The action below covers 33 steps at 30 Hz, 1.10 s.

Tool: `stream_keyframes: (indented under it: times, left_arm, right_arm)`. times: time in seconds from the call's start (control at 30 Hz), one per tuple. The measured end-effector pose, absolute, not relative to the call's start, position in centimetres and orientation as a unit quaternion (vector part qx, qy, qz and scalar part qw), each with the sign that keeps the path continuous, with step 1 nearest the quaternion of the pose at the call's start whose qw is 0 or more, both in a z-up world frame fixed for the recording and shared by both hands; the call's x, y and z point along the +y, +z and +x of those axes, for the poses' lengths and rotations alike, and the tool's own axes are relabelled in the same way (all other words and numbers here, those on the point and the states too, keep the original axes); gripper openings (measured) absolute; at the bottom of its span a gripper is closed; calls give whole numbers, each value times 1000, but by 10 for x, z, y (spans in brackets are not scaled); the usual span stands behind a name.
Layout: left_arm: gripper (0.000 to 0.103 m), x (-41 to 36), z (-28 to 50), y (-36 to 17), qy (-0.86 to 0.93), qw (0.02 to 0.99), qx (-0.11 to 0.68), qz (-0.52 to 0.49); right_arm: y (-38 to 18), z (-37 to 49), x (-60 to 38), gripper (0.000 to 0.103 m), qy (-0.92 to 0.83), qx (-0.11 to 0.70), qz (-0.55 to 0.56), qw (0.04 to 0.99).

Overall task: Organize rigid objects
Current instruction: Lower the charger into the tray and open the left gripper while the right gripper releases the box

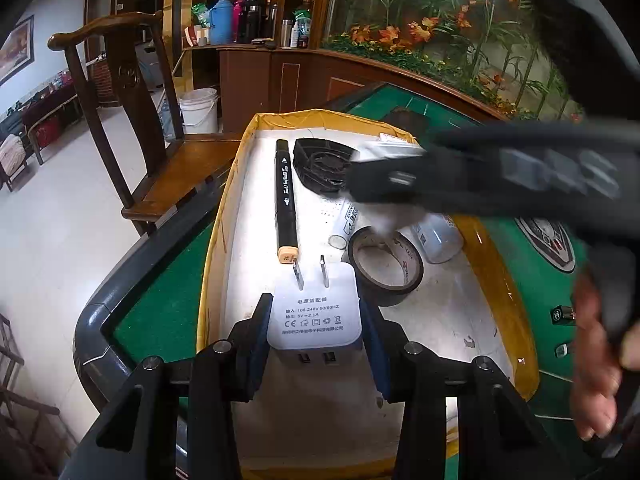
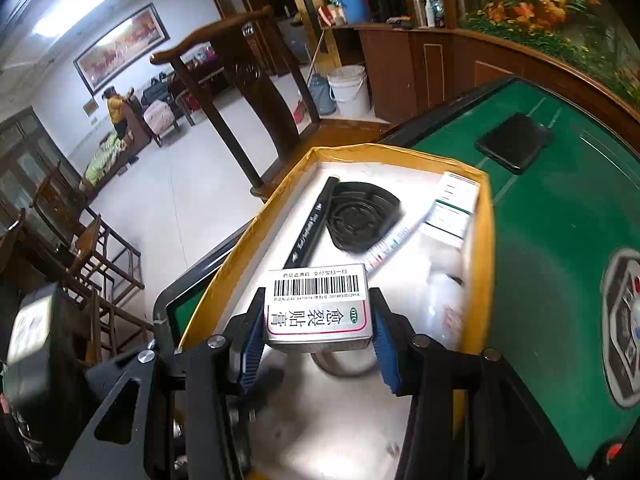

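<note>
Left wrist view: blurred right gripper hides tray items; both jaws pinch loads, charger and box.

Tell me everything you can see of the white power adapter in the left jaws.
The power adapter is a white, glossy plastic block with grey printed ratings and marks on its upper face. Two flat metal prongs stick out of its far end, and two USB ports show at the near end. The left gripper clamps its sides between blue pads, holding it over the yellow-rimmed tray, prongs pointing at the black marker.
</note>
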<state>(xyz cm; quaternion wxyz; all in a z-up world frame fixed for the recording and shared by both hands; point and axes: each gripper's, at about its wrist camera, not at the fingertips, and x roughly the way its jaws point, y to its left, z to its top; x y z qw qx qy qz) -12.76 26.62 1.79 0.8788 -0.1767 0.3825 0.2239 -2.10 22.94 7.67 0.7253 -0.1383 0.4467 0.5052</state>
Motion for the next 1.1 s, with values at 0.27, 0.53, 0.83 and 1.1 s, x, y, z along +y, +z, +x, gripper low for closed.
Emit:
stream_keyframes:
  times: [0.27, 0.53, 0.83, 1.1]
  left_arm:
    - [45, 268, -124, 18, 219, 880, 387, -167]
    - [45, 273, -115, 17, 219, 878, 391, -168]
    - [45, 277, -110, 17, 223, 878, 390, -166]
    - [52, 276, -114, 20, 220, 879, 384, -179]
  right_arm:
    - [55, -9, 264, 47, 497, 486, -138, 706]
    - [42, 0, 279, 48, 489, 496, -134, 705]
    - [44, 2, 283, 62, 501, 490, -133, 701]
    - [59, -4, 269, 64, 513, 465, -131, 710]
